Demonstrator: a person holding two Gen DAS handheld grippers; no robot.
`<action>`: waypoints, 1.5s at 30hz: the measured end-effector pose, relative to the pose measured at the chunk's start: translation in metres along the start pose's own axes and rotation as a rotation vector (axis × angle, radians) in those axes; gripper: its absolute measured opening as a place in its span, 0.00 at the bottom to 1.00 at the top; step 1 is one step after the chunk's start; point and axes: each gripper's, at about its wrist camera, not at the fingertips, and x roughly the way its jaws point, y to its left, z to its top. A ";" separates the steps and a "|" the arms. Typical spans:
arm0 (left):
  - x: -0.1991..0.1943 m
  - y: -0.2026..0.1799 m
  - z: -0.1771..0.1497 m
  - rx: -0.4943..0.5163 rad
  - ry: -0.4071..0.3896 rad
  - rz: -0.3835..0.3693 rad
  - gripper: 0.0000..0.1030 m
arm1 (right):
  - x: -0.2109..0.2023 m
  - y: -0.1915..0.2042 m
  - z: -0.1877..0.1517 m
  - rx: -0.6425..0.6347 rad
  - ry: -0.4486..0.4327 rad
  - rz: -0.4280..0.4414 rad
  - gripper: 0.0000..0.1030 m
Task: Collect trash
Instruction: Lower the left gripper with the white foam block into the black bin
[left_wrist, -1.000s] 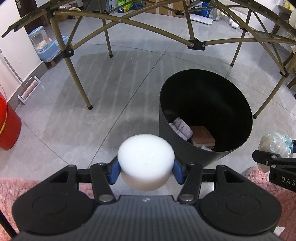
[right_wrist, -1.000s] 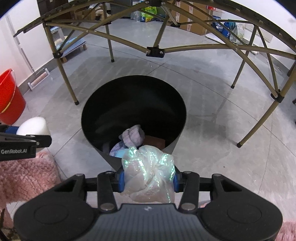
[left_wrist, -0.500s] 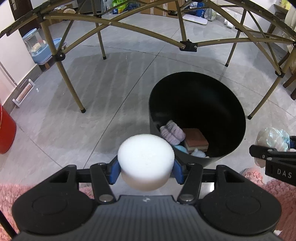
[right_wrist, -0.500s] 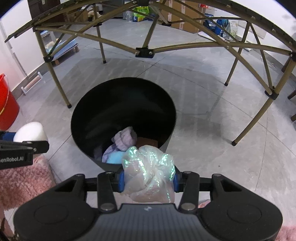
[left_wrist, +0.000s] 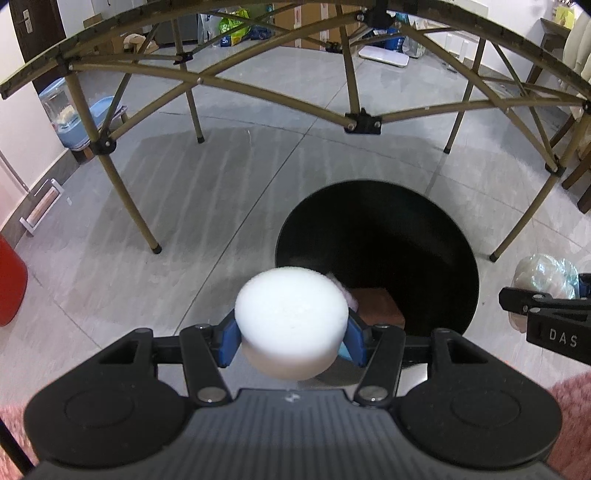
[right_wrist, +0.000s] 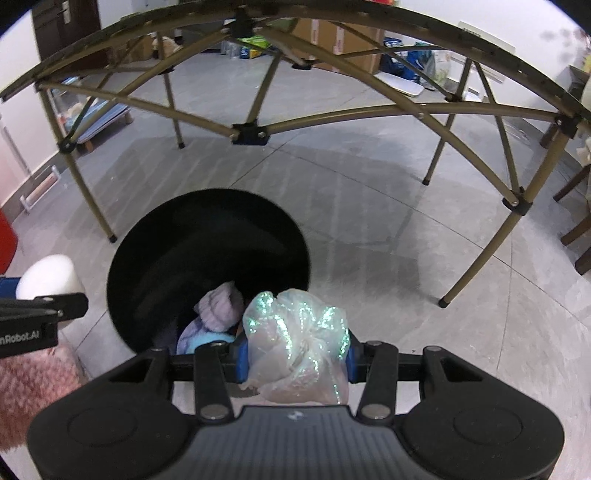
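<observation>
The left gripper (left_wrist: 291, 341) grips a white foam disc (left_wrist: 291, 317); the right gripper (right_wrist: 295, 360) grips a crumpled bag (right_wrist: 299, 343). Both are near the black bin (right_wrist: 147, 258).

"DAS" on right gripper (left_wrist: 554, 317); "nRobot.AI" on left gripper (right_wrist: 33, 317)

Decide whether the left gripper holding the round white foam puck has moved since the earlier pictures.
Yes. The left gripper with the round white foam puck has advanced toward the black round bin, now overlapping its near rim.
</observation>
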 end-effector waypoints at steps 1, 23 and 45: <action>0.001 -0.001 0.003 -0.003 -0.003 0.000 0.55 | 0.000 -0.001 0.001 0.006 -0.002 -0.003 0.43; 0.024 -0.052 0.055 -0.009 0.018 -0.014 0.55 | 0.008 -0.041 0.038 0.134 -0.048 -0.060 0.43; 0.047 -0.092 0.057 -0.008 0.083 -0.015 0.55 | 0.017 -0.061 0.033 0.165 -0.018 -0.123 0.43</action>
